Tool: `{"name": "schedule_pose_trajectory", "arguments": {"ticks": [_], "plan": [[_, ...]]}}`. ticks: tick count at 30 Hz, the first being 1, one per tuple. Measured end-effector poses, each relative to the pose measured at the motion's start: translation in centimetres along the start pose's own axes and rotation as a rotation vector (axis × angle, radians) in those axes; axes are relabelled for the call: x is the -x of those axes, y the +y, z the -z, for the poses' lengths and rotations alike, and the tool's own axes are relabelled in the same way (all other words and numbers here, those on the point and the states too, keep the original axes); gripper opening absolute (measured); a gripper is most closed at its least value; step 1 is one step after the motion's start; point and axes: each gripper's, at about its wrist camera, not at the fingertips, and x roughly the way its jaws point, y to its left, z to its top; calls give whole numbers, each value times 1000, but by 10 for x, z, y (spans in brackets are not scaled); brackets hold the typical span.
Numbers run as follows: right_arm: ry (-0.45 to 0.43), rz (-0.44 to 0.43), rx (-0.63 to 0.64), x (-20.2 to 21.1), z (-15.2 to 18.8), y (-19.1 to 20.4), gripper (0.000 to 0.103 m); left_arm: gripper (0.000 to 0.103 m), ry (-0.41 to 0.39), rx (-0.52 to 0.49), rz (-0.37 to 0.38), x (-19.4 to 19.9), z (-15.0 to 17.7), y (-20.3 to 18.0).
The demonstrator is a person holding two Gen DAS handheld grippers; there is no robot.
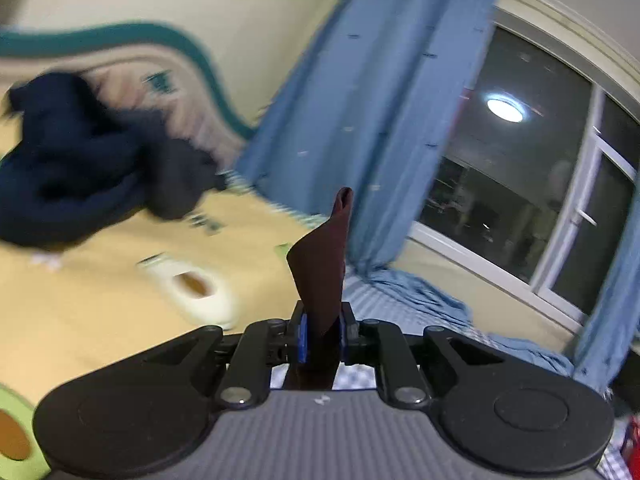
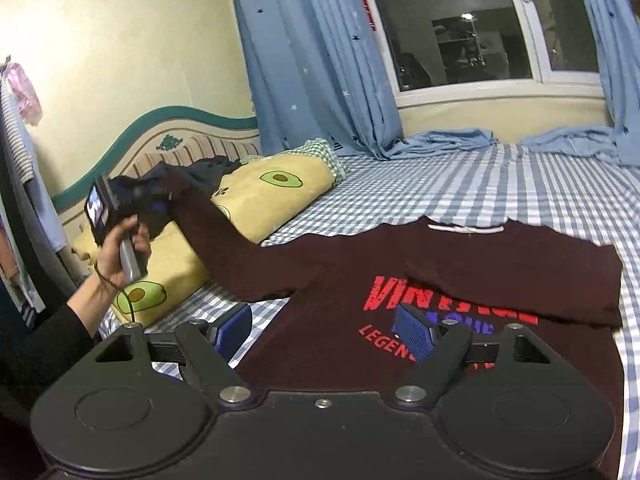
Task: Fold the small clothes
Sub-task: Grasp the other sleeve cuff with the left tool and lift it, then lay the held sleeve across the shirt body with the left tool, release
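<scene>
A dark maroon T-shirt (image 2: 460, 264) with red and blue lettering lies on the blue checked bed (image 2: 500, 184); its right sleeve is folded across the chest. My left gripper (image 1: 322, 334) is shut on the shirt's left sleeve (image 1: 320, 264), whose end sticks up between the blue pads. In the right wrist view that left gripper (image 2: 160, 200), held by a hand (image 2: 120, 252), lifts the sleeve (image 2: 240, 256) up and leftward over the pillow. My right gripper (image 2: 328, 326) hovers open over the shirt's lower front, nothing between its fingers.
A yellow avocado-print pillow (image 2: 256, 200) lies at the bed's left with a pile of dark clothes (image 1: 80, 168) on it by the headboard (image 2: 188, 136). Blue curtains (image 2: 320, 60) hang beside a dark window (image 2: 452, 28). Garments hang at the far left (image 2: 16, 128).
</scene>
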Motion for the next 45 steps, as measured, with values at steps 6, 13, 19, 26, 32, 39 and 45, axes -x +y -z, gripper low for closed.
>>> {"name": "schedule_pose_trajectory", "arguments": {"ticks": [6,13,19,26,32,39,45], "plan": [[32,52,8,17,22,-21,81,15,21,-158,129,-3,5,-143],[15,48,-25,45,42,-47,82,15,51,-301,258,-10,71,-303],[6,63,-44,70,51,-63,83,15,115,-497,302,-17,175,-422],[0,104,-66,96,62,-75,84,15,275,-718,238,-45,319,-485],[3,121,-100,105,70,-85,84,43,308,-926,174,-40,397,-489],[18,137,-101,104,68,-85,84,98,390,-981,305,-31,414,-499],[15,176,-105,109,67,-87,86,100,396,-784,542,-16,353,-468]]}}
